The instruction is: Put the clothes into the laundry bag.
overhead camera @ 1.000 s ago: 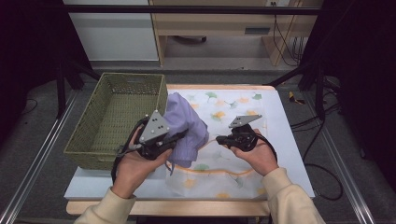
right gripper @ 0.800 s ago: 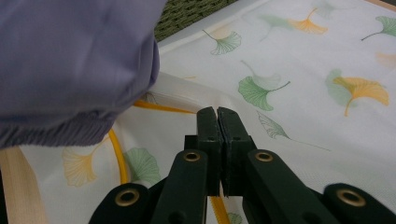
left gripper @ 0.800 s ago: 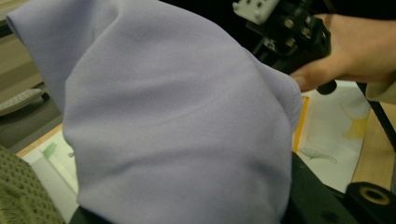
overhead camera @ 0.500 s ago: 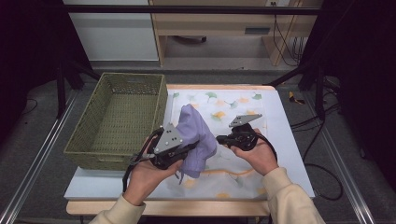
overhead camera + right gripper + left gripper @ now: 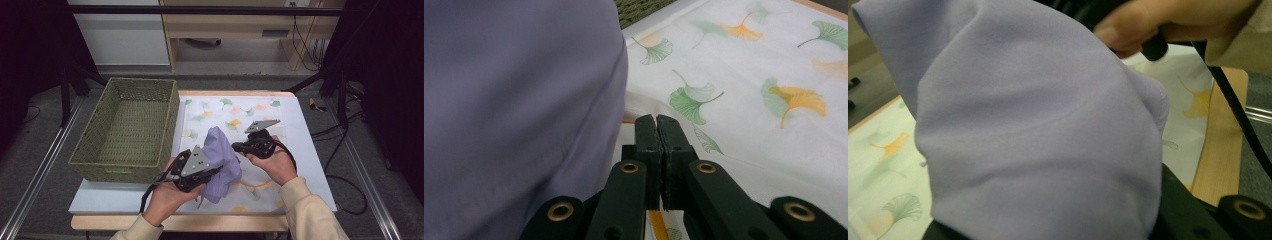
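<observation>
lilac cloth (image 5: 220, 162), smooth, bunched upright at lower centre; your left gripper (image 5: 200, 172) clamps it, your right gripper (image 5: 657, 131) sits pinched together beside it, empty. ginkgo-print sheet (image 5: 260, 107) covers table; green basket (image 5: 125, 165) left.

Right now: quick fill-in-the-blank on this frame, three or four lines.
1. The lavender cloth is bunched between the two ____.
2. The woven basket stands to the ____ of the leaf-print cloth in the high view.
3. The right gripper has its jaws ____.
4. Inside, the basket is ____.
Missing: grippers; left; shut; empty
</observation>
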Demonstrator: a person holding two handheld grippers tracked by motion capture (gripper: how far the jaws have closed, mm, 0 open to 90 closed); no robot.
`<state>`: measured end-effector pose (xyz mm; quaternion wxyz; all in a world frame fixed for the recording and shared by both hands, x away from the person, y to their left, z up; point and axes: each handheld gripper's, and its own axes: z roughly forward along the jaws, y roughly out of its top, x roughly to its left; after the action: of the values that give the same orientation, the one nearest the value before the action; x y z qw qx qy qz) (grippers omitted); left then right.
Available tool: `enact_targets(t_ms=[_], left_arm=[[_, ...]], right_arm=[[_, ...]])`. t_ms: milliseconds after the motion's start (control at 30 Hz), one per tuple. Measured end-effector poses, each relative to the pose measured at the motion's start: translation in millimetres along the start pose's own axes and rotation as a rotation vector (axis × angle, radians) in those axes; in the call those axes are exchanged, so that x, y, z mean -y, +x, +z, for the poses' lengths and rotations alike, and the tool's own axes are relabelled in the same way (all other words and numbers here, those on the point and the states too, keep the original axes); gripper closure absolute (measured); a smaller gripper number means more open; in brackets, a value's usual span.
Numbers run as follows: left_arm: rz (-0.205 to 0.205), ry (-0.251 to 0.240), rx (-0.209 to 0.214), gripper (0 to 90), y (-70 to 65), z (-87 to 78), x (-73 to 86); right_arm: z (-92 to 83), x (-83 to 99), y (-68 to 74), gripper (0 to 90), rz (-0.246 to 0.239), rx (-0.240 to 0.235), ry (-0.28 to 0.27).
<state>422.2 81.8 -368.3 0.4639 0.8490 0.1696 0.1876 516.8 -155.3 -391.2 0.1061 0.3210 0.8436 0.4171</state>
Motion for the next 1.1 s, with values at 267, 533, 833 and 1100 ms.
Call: enact_targets(t_ms=[267, 533, 833, 1100], left_arm=[[0.005, 0.026, 0.055, 78.4, -6.4, 17.8, 9.0], [0.022, 0.051, 0.098, 78.3, -14.3, 30.9, 15.5], [-0.028, 0.130, 0.124, 78.2, -13.1, 54.1, 26.0], [-0.105, 0.134, 0.069, 78.1, -0.6, 69.4, 22.0]], right_arm=[[-3.6, -10.7, -0.5, 89.2, -0.006, 0.020, -0.005], [-5.3, -20.7, -3.4, 89.2, -0.004, 0.035, -0.005], [-11.7, -30.3, 2.5, 89.2, -0.029, 0.032, -0.028], [-20.6, -31.4, 12.1, 89.2, -0.047, 0.024, -0.046]])
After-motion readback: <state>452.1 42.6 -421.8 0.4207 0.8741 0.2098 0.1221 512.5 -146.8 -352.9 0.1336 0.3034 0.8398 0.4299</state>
